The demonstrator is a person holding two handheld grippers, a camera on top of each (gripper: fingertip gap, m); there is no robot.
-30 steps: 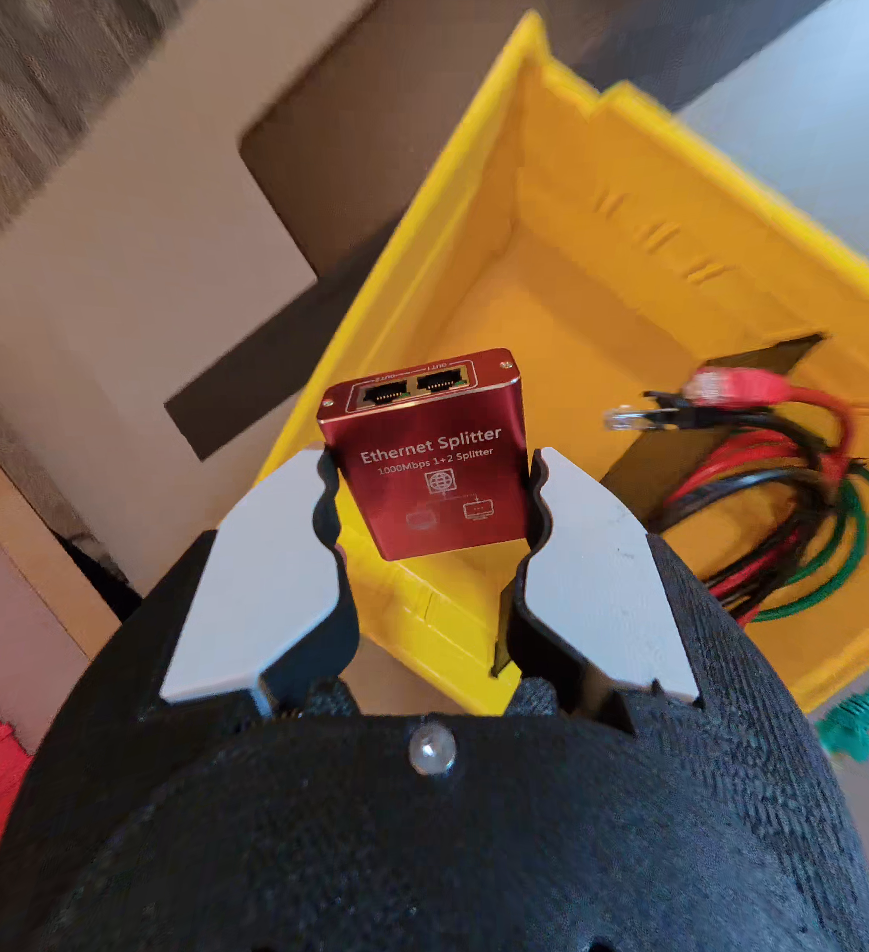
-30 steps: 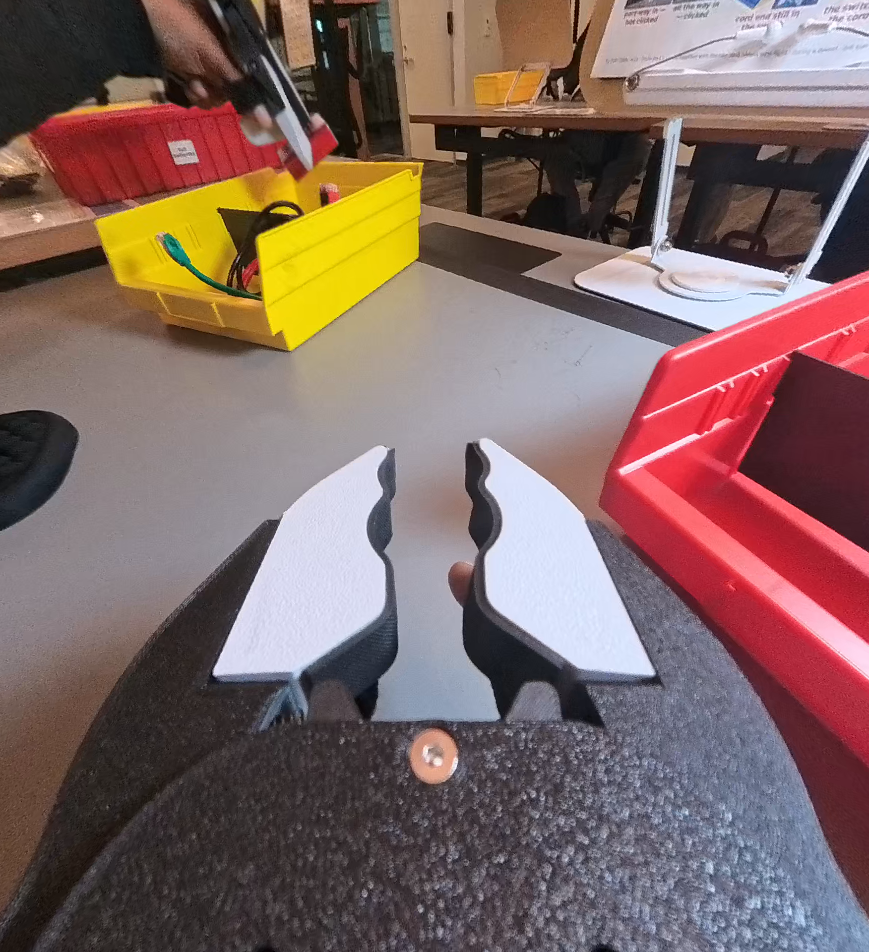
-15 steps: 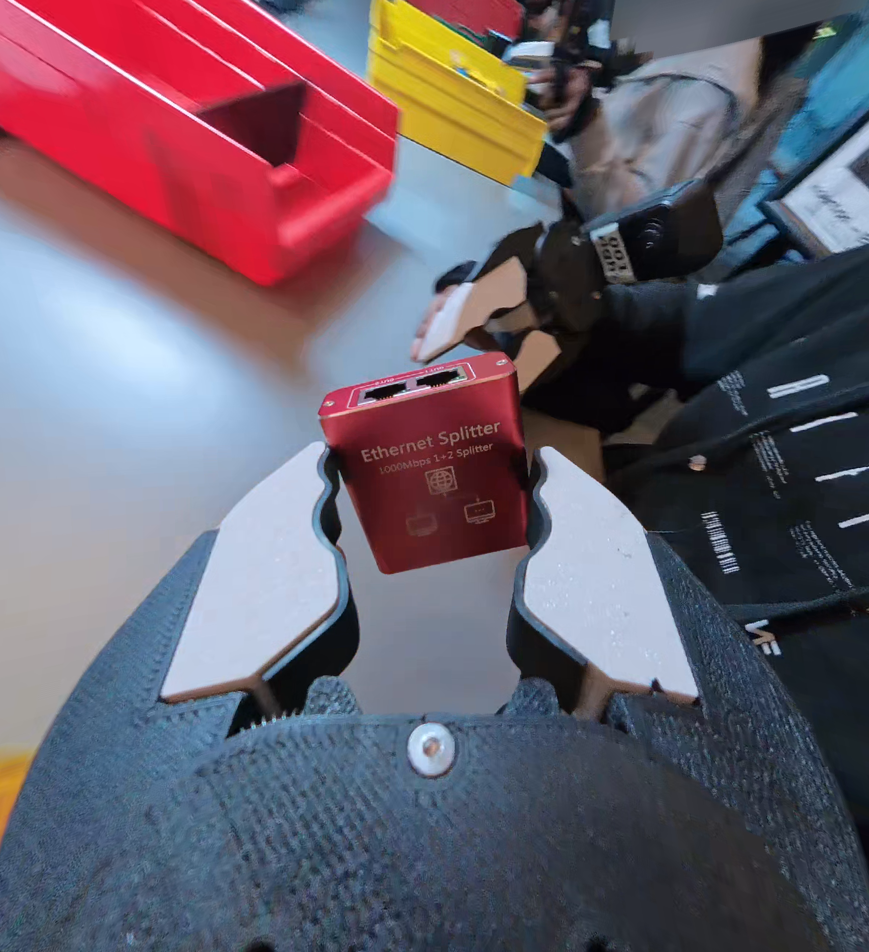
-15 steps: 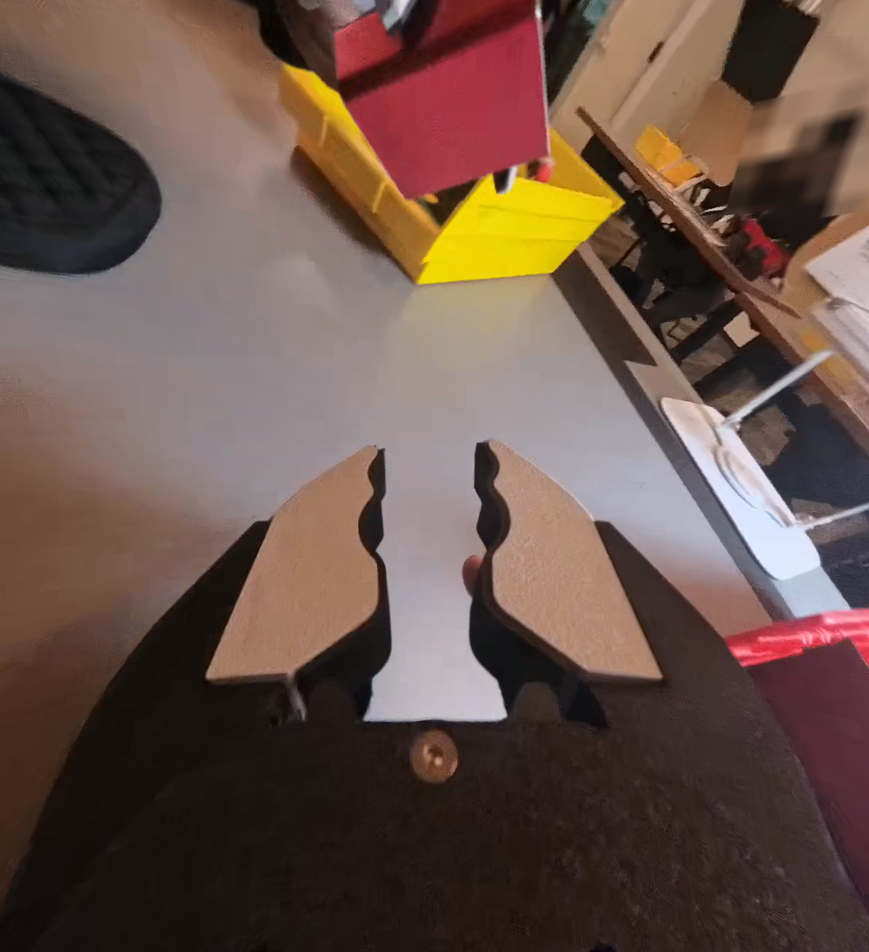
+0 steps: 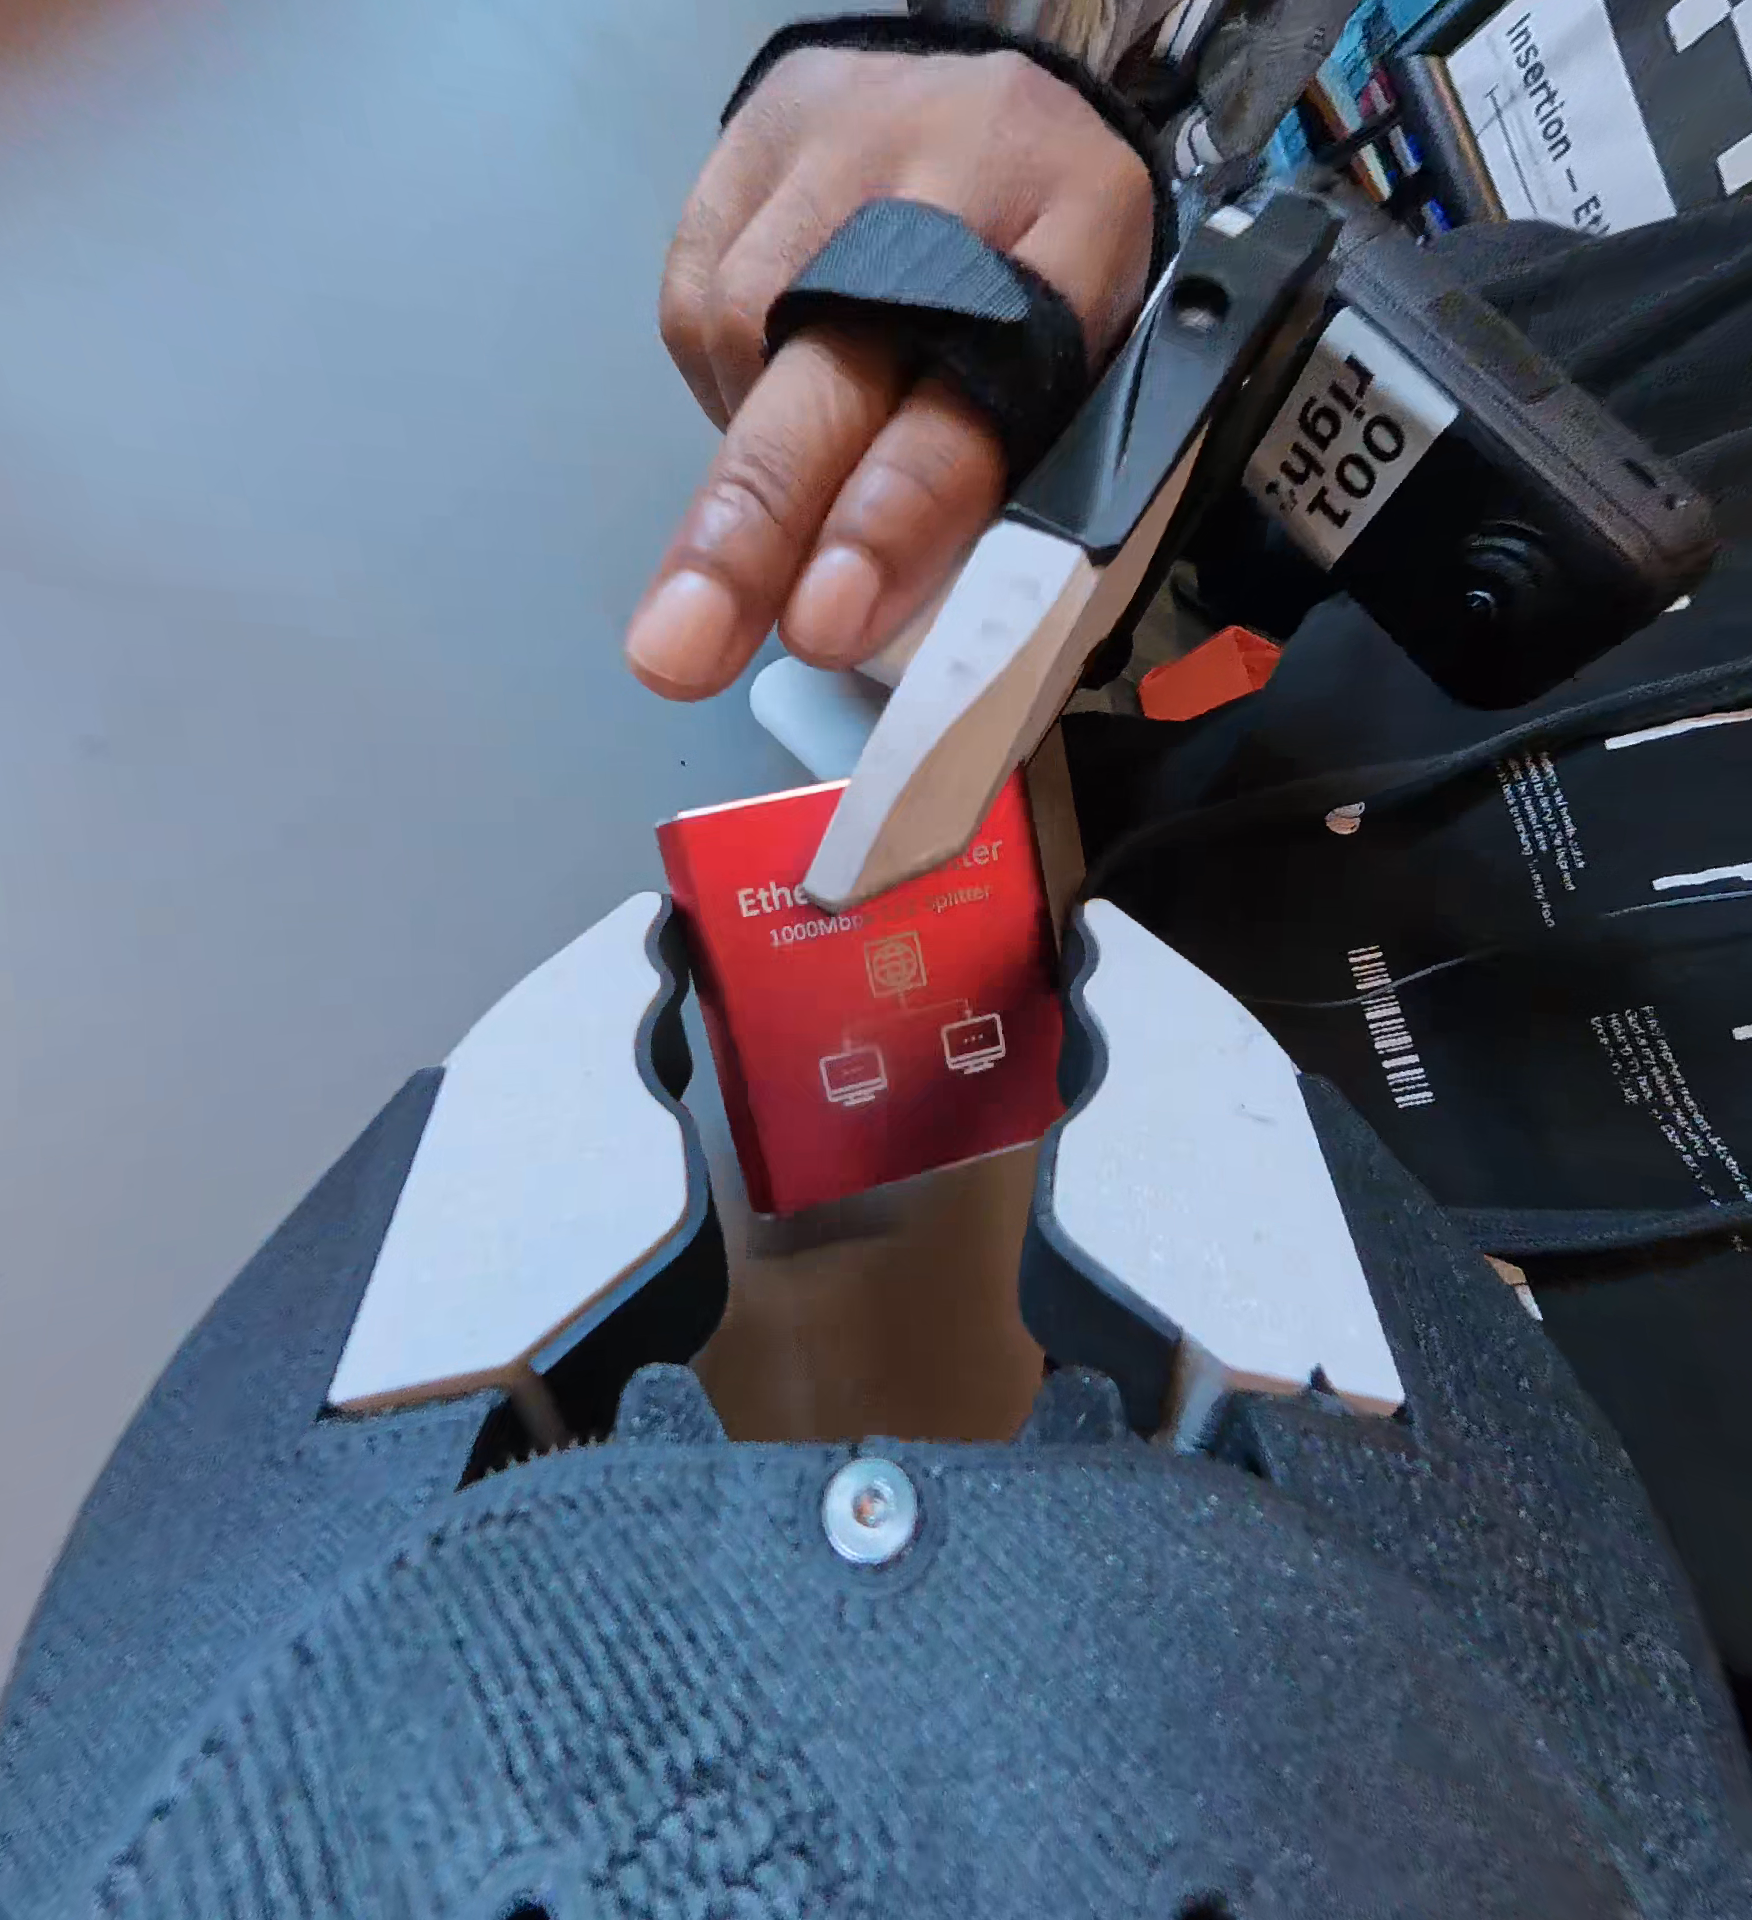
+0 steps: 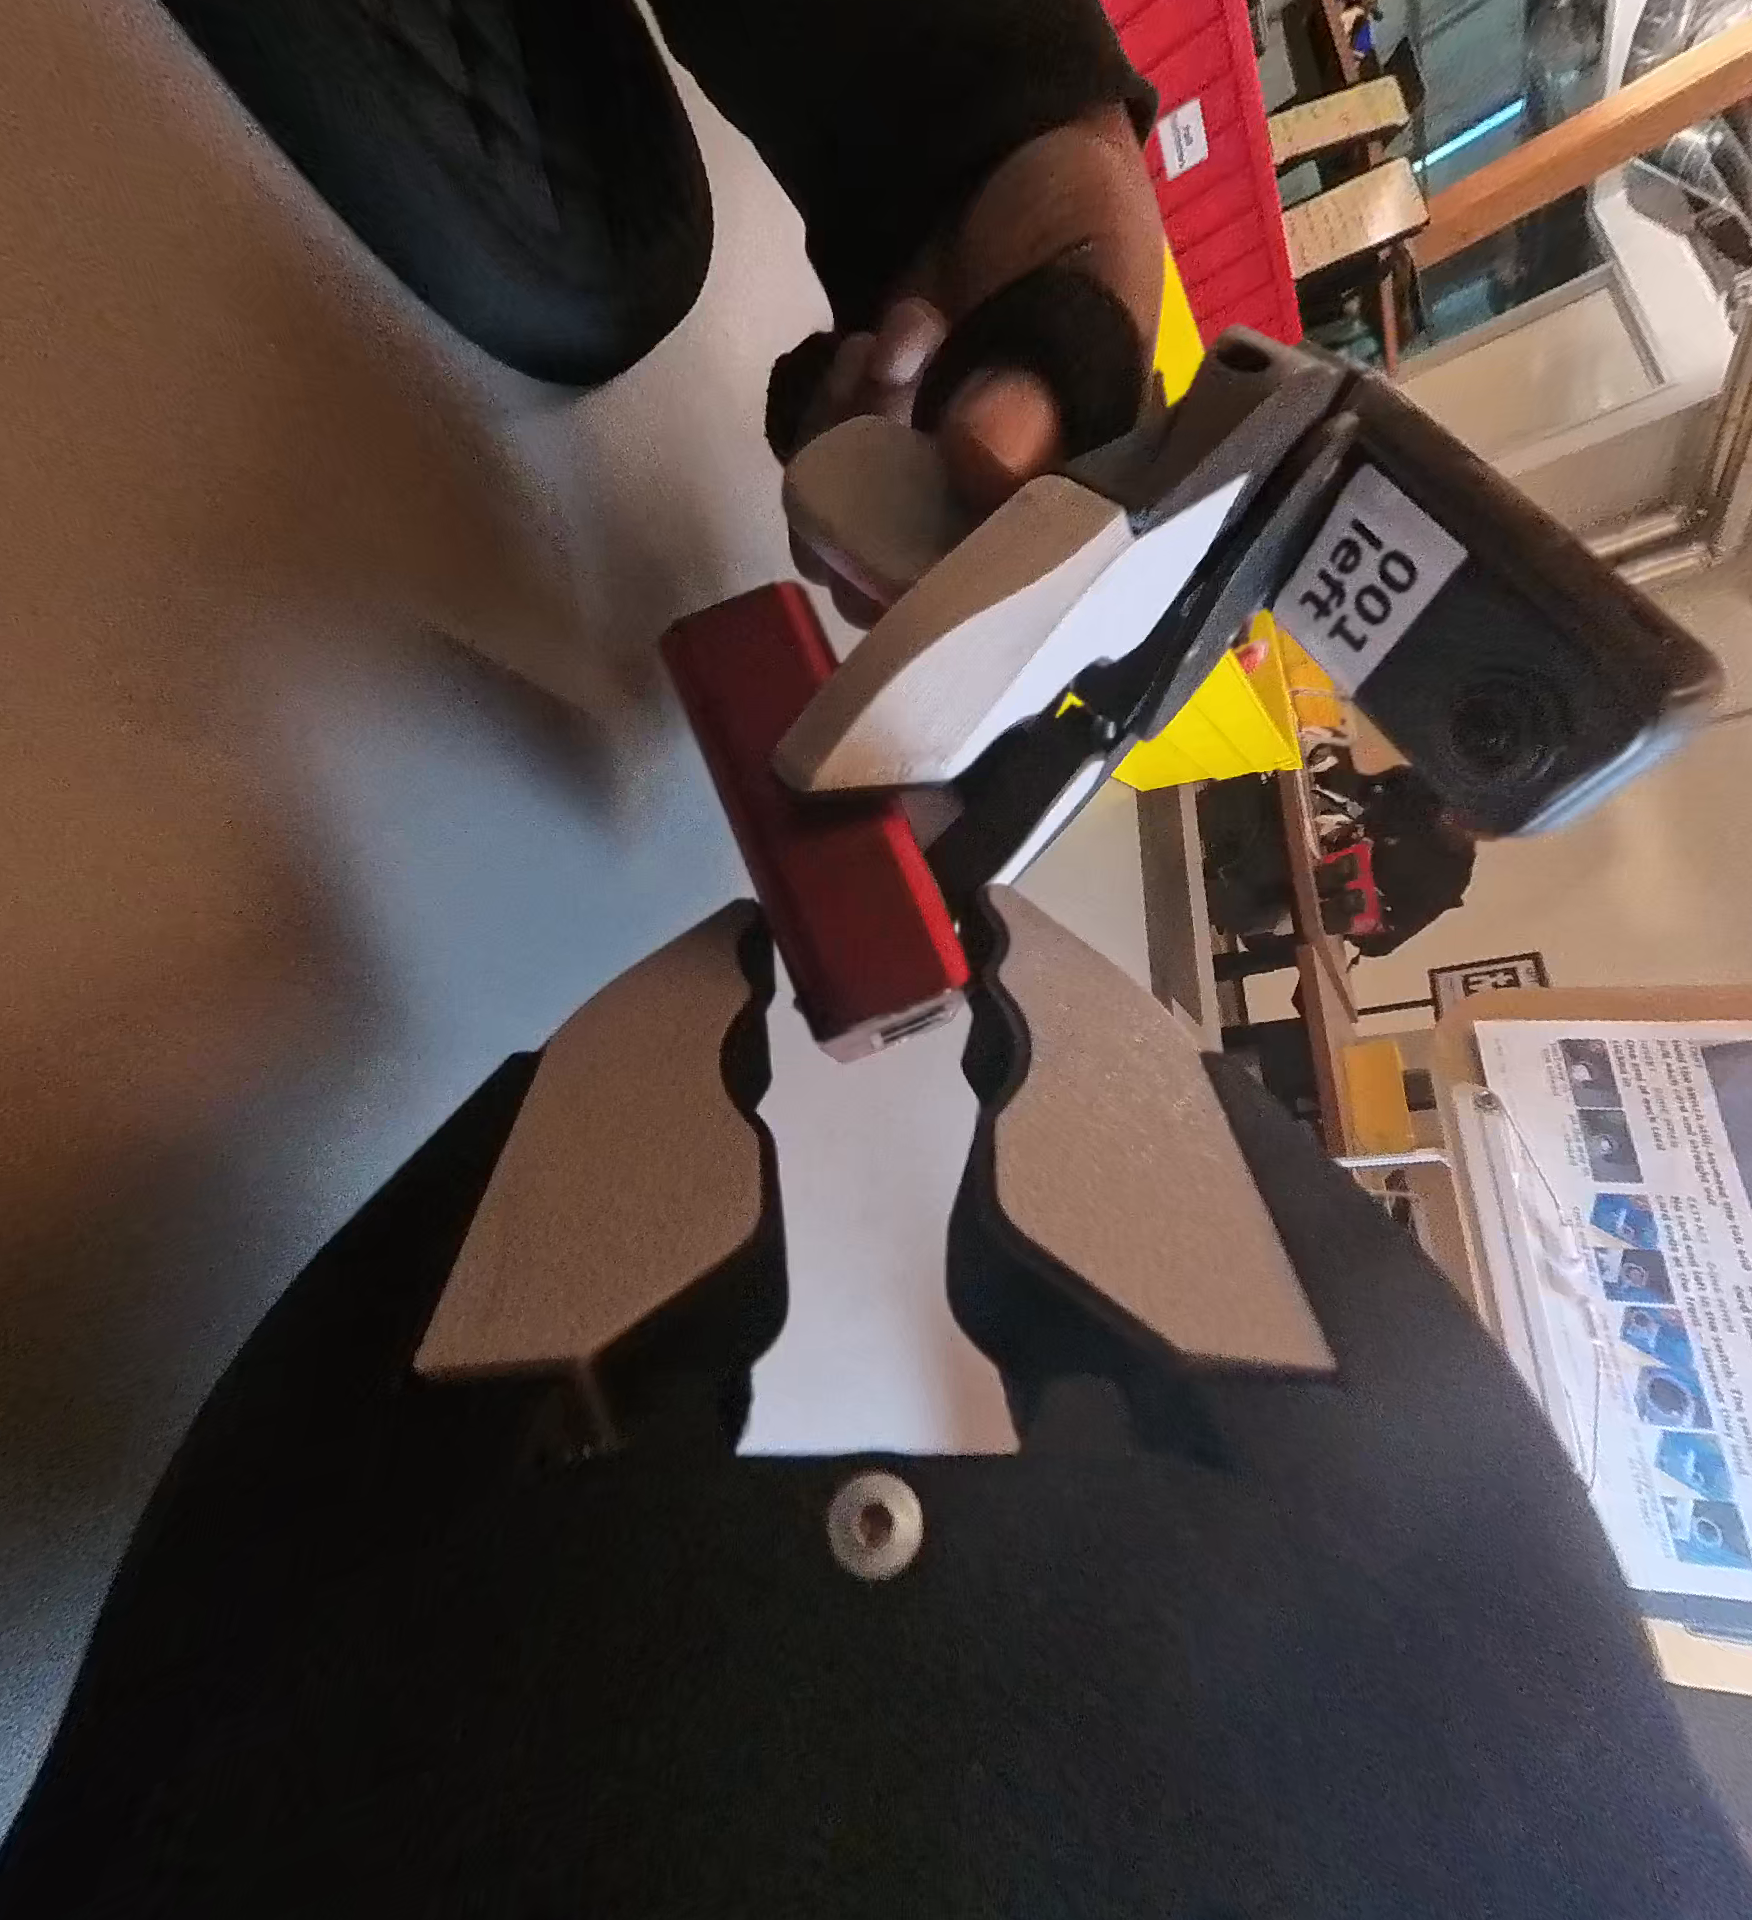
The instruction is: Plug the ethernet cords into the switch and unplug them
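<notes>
Left gripper [image 5: 867, 940] pinches the red switch [image 5: 882, 1049] by its edges above a grey table [image 5: 228, 520]; right gripper [image 6: 867, 961] is spread around the switch's near port end, contact unclear. White printing marks the switch's face. Far right stand yellow bins [image 6: 1236, 717] and a printed instruction sheet [image 6: 1661, 1299].

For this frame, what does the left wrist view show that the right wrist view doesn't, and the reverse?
Only the left wrist view: the switch's printed flat face, and the strapped hand working the right hand-held gripper. Only the right wrist view: the switch's ported end between that gripper's fingertips, contact unclear; a yellow bin; an instruction sheet. Both: the left hand-held gripper clamped on the red switch, with both grippers at it above the grey table.
</notes>
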